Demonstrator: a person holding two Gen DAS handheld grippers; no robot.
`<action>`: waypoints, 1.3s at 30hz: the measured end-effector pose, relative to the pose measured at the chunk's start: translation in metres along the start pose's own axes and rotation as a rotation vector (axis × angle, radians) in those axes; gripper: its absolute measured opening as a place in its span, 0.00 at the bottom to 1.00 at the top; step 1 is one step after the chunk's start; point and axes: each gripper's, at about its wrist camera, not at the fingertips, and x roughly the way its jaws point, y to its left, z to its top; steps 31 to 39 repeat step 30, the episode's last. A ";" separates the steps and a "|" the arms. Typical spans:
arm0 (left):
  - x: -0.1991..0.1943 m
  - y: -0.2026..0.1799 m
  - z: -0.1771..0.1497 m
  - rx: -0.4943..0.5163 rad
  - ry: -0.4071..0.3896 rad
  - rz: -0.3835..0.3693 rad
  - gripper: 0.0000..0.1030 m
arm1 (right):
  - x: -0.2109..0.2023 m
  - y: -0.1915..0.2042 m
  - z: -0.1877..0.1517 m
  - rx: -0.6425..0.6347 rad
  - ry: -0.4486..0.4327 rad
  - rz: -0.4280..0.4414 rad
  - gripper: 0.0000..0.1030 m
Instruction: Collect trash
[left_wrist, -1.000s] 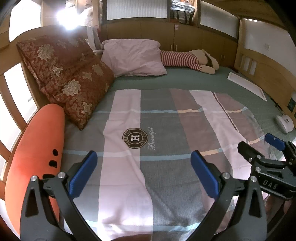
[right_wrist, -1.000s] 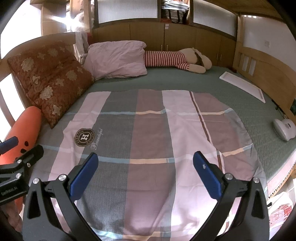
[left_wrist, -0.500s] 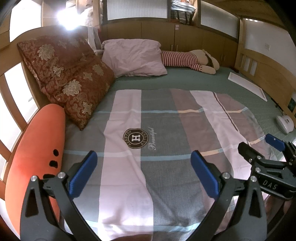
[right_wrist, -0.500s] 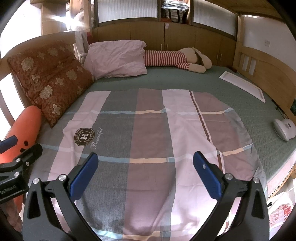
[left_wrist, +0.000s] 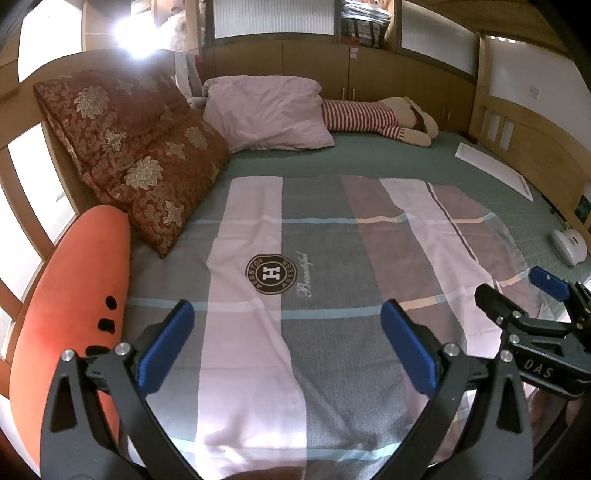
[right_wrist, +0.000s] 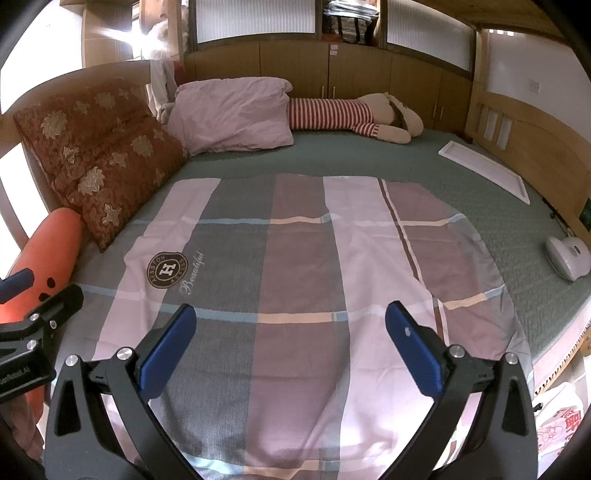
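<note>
Left gripper (left_wrist: 287, 334) spread wide over the near edge of the bed (left_wrist: 388, 162), blue pads (left_wrist: 166, 345) well apart, nothing between them. Right gripper (right_wrist: 291, 338) likewise gaping and empty, hovering above the plaid sheet (right_wrist: 303, 266) toward the bed's right side.

Seen from the left wrist only: the right gripper's black frame, lettered "DAS", poking in at the right margin, one blue pad visible. Seen more fully here too: the orange bolster (left_wrist: 70, 295) along the bed's left edge, touching the red brocade cushion (left_wrist: 129, 147).

Seen from the right wrist only: a white bag with red print (right_wrist: 557, 421) below the bed's near right corner, off the mattress; possibly the trash bag, though too cropped to say. Also the left gripper's frame at the left margin.

Shared by both: pink pillow (right_wrist: 232, 114) and striped plush toy (right_wrist: 351, 114) at the far edge, a flat white frame (right_wrist: 484, 170) along the right edge, a white rounded device (right_wrist: 569, 256) near the right edge. No plain piece of trash made out on the sheet in either view.
</note>
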 end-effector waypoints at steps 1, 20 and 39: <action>0.000 0.001 0.000 0.002 0.000 0.001 0.97 | 0.000 0.000 0.000 0.001 0.001 0.000 0.97; 0.001 -0.003 -0.004 0.022 -0.001 0.029 0.97 | 0.000 -0.001 0.000 -0.003 0.008 -0.003 0.97; 0.008 0.001 -0.004 0.014 0.033 0.018 0.97 | 0.002 -0.007 -0.001 0.001 0.012 -0.012 0.97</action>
